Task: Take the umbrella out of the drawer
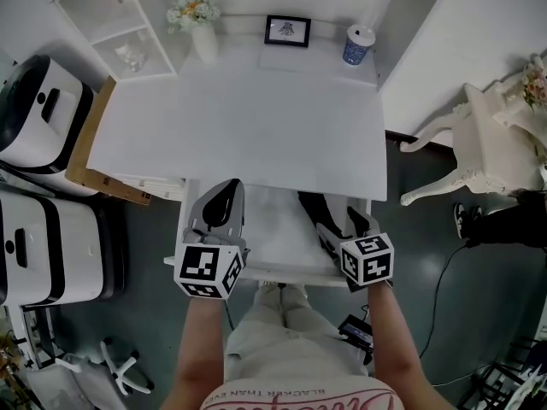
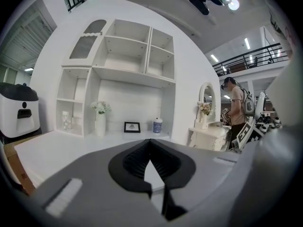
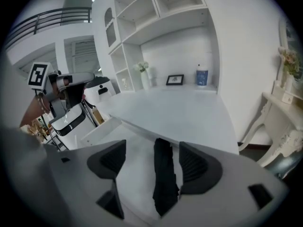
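1. The drawer stands pulled out from under the front edge of the white desk, its pale floor in plain sight.
2. The umbrella, black and folded, lies in the right part of the drawer. Its far end reaches back under the desk edge.
3. The right gripper hovers over the right side of the drawer with its jaws spread apart. In the right gripper view the umbrella lies lengthwise below the gap of the right gripper, nearer the right-hand pad than the left one. I cannot tell whether that pad touches it.
4. The left gripper is over the left part of the drawer, well apart from the umbrella. In the left gripper view the jaws of the left gripper meet at the tips with nothing between them.
5. At the back of the desk stand a vase of flowers, a small picture frame and a blue-patterned jar.
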### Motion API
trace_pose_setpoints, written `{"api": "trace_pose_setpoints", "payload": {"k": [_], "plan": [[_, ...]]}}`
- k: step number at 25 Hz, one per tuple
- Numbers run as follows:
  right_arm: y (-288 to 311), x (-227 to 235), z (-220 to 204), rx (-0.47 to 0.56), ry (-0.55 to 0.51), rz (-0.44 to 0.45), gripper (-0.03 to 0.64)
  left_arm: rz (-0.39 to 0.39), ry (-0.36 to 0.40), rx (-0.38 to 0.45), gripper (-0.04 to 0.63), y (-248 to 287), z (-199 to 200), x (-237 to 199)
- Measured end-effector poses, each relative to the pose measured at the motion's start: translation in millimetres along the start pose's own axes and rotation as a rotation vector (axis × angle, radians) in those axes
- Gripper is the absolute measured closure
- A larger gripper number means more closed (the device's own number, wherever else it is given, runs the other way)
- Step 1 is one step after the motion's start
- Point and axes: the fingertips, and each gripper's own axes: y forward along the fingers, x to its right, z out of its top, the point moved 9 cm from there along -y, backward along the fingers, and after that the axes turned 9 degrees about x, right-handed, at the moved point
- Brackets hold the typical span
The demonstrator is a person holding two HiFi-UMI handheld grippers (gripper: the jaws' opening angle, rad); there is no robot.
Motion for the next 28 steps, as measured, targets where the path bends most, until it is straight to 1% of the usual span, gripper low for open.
{"api": "trace_pose_setpoints", "payload": {"k": [5, 12, 16, 19, 23, 28], "plan": [[23.1, 9.0, -17.2, -0.118, 0.041, 0.039, 0.284, -0.003, 0.006, -0.013, 0.586, 3.5, -1.6, 3.6], [54.5, 16.2, -46.4, -0.281, 0.018, 0.040, 0.284, 0.019, 0.006, -0.032, 0.586, -1.8, -6.5, -6.3], [68.8, 16.1, -62.4, -0.349, -0.006, 0.048, 0.284, 0.035, 0.006, -0.045, 0.586, -4.2, -9.1, -10.6], [78.9, 16.8, -72.5, -0.396, -0.022, 0.038, 0.284, 0.037, 0.007, -0.057, 0.586, -5.5, -12.3, -14.0], [90.6, 19.3, -82.7, -0.444, -0.054, 0.001, 0.284, 0.044, 0.002, -0.071, 0.586, -8.0, -17.0, -18.8], [105.0, 21.8, -95.3, -0.514, -0.065, -0.010, 0.284, 0.054, -0.010, -0.087, 0.586, -11.0, -21.7, -23.6]]}}
